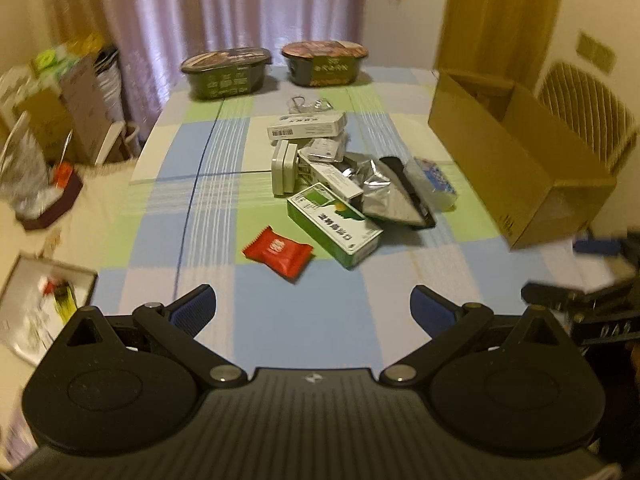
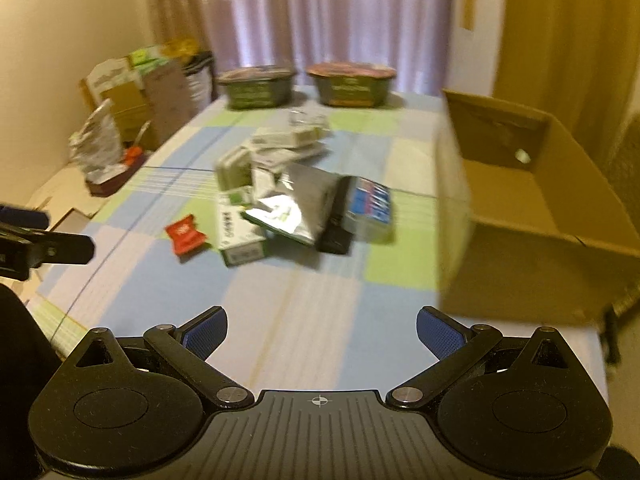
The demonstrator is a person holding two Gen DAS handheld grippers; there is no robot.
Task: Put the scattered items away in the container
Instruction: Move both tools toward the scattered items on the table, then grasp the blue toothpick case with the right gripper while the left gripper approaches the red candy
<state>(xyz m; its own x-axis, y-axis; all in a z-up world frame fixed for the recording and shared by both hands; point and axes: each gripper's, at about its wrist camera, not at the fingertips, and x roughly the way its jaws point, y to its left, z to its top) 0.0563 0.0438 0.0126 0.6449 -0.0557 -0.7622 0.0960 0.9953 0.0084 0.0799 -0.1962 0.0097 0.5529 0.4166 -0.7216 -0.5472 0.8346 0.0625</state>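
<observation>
Though blurred, possibly Chinese lettering on green box [image 1: 334, 226].

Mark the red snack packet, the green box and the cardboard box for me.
red snack packet [image 1: 278, 251], left wrist view, centre of the wrapper.
green box [image 1: 334, 226], left wrist view, middle of its top face.
cardboard box [image 2: 516, 276], right wrist view, near outer wall.

A home dining room: checked tablecloth [image 1: 280, 320], curtains [image 1: 248, 4], wicker chair [image 1: 588, 108].
</observation>
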